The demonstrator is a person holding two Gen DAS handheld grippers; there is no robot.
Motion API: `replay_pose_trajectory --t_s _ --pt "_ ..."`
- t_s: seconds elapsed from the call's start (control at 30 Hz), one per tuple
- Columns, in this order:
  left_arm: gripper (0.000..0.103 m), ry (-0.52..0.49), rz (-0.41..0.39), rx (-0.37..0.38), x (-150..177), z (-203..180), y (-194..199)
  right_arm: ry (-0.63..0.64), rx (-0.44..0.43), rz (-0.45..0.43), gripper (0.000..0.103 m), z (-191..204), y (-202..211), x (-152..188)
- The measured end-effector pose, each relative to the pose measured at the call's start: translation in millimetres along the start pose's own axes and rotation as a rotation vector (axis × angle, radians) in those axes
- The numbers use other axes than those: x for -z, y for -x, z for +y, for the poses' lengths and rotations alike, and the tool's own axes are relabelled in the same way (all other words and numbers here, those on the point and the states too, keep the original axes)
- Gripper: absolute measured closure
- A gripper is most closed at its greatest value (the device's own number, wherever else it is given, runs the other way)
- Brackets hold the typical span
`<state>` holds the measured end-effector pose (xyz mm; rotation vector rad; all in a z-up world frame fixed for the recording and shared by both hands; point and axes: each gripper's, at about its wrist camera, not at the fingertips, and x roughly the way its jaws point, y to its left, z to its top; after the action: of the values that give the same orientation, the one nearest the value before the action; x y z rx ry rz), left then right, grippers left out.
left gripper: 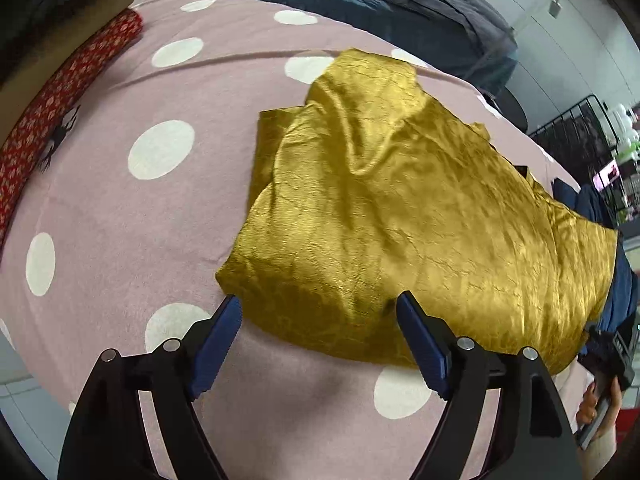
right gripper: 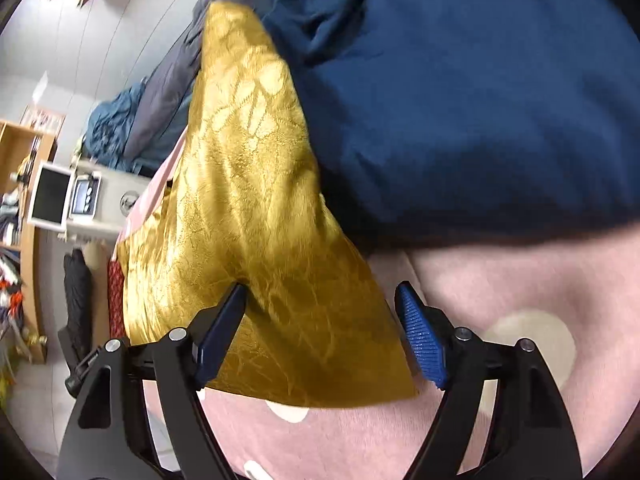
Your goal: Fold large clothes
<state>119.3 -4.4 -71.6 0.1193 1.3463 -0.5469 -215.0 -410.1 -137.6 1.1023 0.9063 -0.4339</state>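
A: Starting at the left of the left wrist view, what lay there?

B: A red patterned cloth [left gripper: 60,100] ran along the far left edge of the pink blanket with white dots [left gripper: 120,216]. Beyond it sat something dark that I could not make out.

A: And the task's thing?

B: The gold garment [left gripper: 400,220] lay folded over on that blanket, right of centre, its shiny crinkled fabric in a rumpled heap. Its near edge reached down to the left gripper [left gripper: 318,312].

A: How did that gripper stand?

B: Its jaws stood wide apart, blue pads showing, with the garment's near edge lying in the gap between them. Neither pad pressed on the fabric, so nothing was held. At the far right of that view, a hand [left gripper: 600,408] gripped a dark handle.

A: Now the right wrist view, left to right.

B: At the left stood a wooden shelf [right gripper: 24,200] and a small screen [right gripper: 50,196], well back from the bed. Then the gold garment [right gripper: 248,200] ran up the middle, with a navy garment [right gripper: 460,100] heaped to its right, touching it along one edge.

A: And the right gripper [right gripper: 320,300]?

B: Also spread wide. The garment's pointed corner lay between the jaws, the pads not clamped on it. The right pad hung over bare pink blanket [right gripper: 520,280].
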Motion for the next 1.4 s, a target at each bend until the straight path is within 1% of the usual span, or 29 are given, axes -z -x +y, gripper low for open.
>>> replay_pose_trajectory --t_s 0.1,0.13,0.3,0.37,0.43,0.57,0.6,0.67,0.87,1.0,1.07,1.13,1.17,1.2,1.3,1.4 --pt "0.025 -0.068 -0.006 -0.037 1 -14 5 0.002 -0.041 0.054 0.022 -5 -14 -6" --pt "0.025 -0.100 -0.009 -0.056 1 -21 7 0.006 -0.046 0.067 0.019 -6 -19 -8" --pt "0.020 -0.274 -0.028 -0.159 3 -53 17 0.042 -0.050 0.101 0.016 1 -42 -9" --pt "0.018 -0.319 -0.035 -0.176 5 -61 20 0.067 -0.032 0.093 0.011 9 -48 -6" --pt "0.017 -0.351 -0.036 -0.184 7 -69 19 0.103 -0.004 0.087 0.008 23 -57 -8" --pt "0.017 -0.382 -0.024 -0.185 12 -81 11 0.156 0.071 0.086 0.006 42 -68 -5" --pt "0.017 -0.385 -0.021 -0.181 12 -83 10 0.171 0.090 0.086 0.006 47 -70 -4" --pt "0.016 -0.388 -0.016 -0.176 14 -83 8 0.175 0.099 0.081 0.006 50 -71 -2" --pt "0.016 -0.397 0.002 -0.174 10 -78 -2 0.139 0.113 0.067 0.006 52 -74 6" --pt "0.016 -0.402 0.009 -0.156 -1 -67 -8 0.122 0.130 0.068 0.006 57 -78 13" --pt "0.014 -0.389 0.013 -0.141 -9 -59 -12 0.113 0.137 0.070 0.006 55 -76 17" --pt "0.014 -0.346 0.042 -0.099 -25 -43 -22 0.104 0.148 0.073 0.006 59 -77 20" --pt "0.013 -0.330 0.049 -0.085 -30 -38 -25 0.101 0.154 0.076 0.006 61 -76 21" --pt "0.012 -0.307 0.054 -0.060 -38 -30 -30 0.099 0.160 0.078 0.006 55 -69 18" --pt "0.009 -0.252 0.072 -0.005 -58 -13 -46 0.091 0.180 0.083 0.006 58 -71 16" --pt "0.007 -0.154 0.121 0.087 -74 8 -65 0.078 0.197 0.086 0.006 52 -71 13"
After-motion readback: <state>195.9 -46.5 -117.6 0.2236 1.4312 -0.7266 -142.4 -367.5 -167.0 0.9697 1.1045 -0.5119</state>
